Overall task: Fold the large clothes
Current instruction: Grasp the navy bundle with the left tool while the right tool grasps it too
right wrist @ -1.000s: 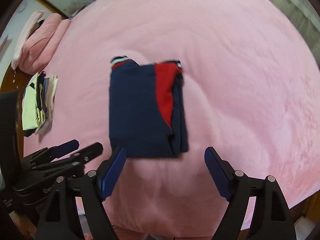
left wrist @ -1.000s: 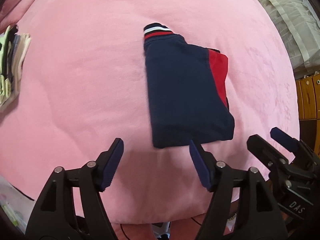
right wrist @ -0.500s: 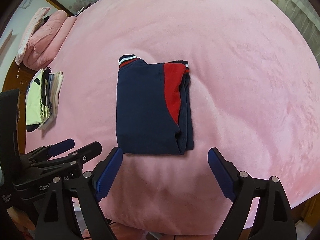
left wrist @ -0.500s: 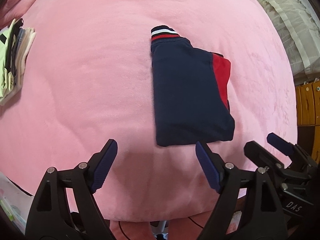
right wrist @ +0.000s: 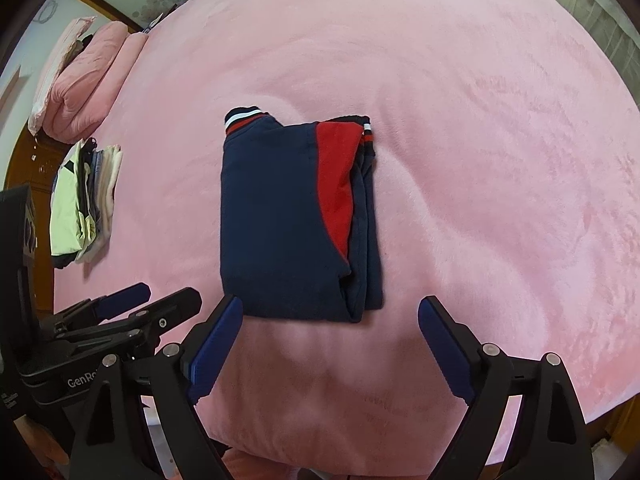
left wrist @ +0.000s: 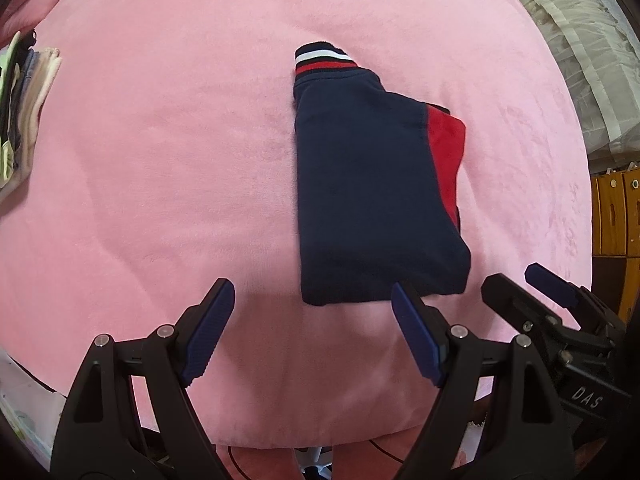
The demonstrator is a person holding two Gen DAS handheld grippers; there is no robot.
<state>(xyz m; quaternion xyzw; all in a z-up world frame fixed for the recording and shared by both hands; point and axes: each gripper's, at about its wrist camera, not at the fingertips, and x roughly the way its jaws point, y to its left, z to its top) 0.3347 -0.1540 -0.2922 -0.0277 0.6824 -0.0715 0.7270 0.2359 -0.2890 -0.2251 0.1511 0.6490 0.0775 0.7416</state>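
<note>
Folded navy sweatshirt (right wrist: 288, 216) lies flat on the pink bed (right wrist: 500, 160), just ahead of both tools. Red panel and stacked layer edges face the right side; striped cuff (right wrist: 242, 117) sticks out at the far left corner. Near edge of the bundle sits just beyond the fingertips, not touching either tool.

Left tool (left wrist: 312, 332): jaws spread wide, holding nothing; sweatshirt (left wrist: 372, 200) ahead and to its right, near corner close to its right finger pad (left wrist: 416, 340). Right tool (right wrist: 330, 344): jaws wide apart too, empty; sweatshirt ahead, slightly left of centre. Each tool shows in the other's view, side by side, near but apart.

Room: wide bare blanket to the right of and beyond the garment, also left of it up to a stack of folded clothes (right wrist: 86, 204) well away at far left. Pink pillows (right wrist: 84, 92) beyond that stack. Bed's near edge drops off right under the tools. Curtain (left wrist: 568, 40) and wooden cabinet (left wrist: 616, 216) past the bed's right edge.

No containers in view.
</note>
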